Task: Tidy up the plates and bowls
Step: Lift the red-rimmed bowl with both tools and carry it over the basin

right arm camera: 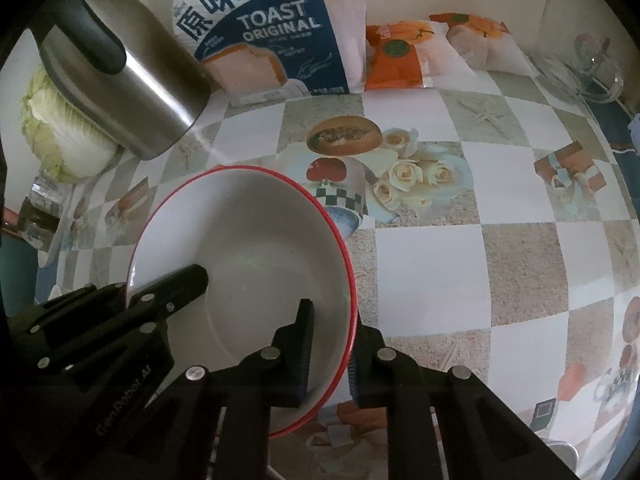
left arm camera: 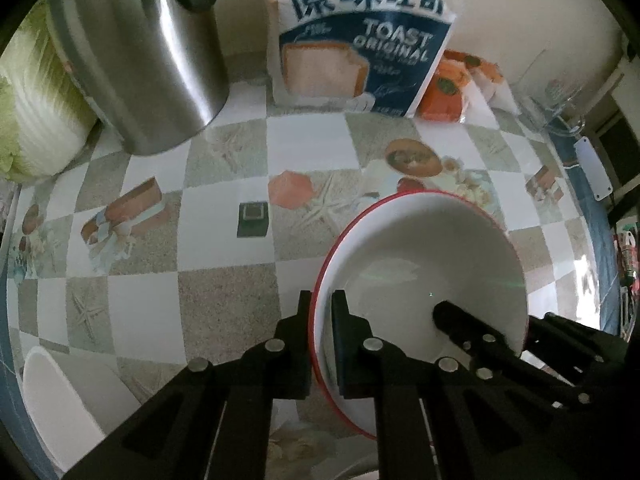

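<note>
Gripping one white, red-rimmed bowl from both sides: left gripper pinching the glossy rim at 9 o'clock, one black jaw inside and one outside; right gripper clamping the opposite rim at 3 o'clock the same way. Sitting at mid-table, round and deep, over a slick checkered tablecloth printed with starfish and roses. Standing at 11 o'clock, a brushed steel kettle; leaning at 12 o'clock, a crinkly plastic toast bag; lying beyond the kettle, a ribbed napa cabbage.
</note>
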The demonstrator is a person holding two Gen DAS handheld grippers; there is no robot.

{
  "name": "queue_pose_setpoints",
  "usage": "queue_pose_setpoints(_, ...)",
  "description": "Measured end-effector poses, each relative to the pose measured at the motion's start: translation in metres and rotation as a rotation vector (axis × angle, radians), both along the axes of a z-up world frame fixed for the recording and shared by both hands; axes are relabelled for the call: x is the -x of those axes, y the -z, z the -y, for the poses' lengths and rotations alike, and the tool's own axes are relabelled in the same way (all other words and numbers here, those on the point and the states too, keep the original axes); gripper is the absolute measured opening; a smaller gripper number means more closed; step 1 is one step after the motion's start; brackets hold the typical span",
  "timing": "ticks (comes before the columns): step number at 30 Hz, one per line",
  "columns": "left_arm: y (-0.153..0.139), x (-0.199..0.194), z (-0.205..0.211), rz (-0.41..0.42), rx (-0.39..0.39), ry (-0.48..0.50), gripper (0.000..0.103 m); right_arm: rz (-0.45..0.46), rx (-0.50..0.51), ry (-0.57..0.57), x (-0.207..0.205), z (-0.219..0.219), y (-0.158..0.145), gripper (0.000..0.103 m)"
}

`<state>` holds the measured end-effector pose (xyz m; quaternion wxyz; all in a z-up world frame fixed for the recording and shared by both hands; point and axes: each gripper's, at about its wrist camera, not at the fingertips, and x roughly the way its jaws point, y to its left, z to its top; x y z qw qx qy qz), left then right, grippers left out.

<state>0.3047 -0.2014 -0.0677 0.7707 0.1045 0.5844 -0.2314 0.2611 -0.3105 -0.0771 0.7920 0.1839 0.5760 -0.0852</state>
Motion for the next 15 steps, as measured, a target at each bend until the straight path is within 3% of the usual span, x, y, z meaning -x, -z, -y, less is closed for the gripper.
queue_pose_setpoints(5, -0.025, 0.001, 0.003, 0.052, 0.018, 0.003, 0.009, 0.038, -0.005, 0.008, 0.002, 0.004, -0.013, 0.016)
queue_pose_setpoints(15, -0.095, 0.019, -0.015, 0.174, 0.096, -0.027, 0.009, 0.167, 0.029, 0.013, 0.022, 0.000, -0.082, 0.016)
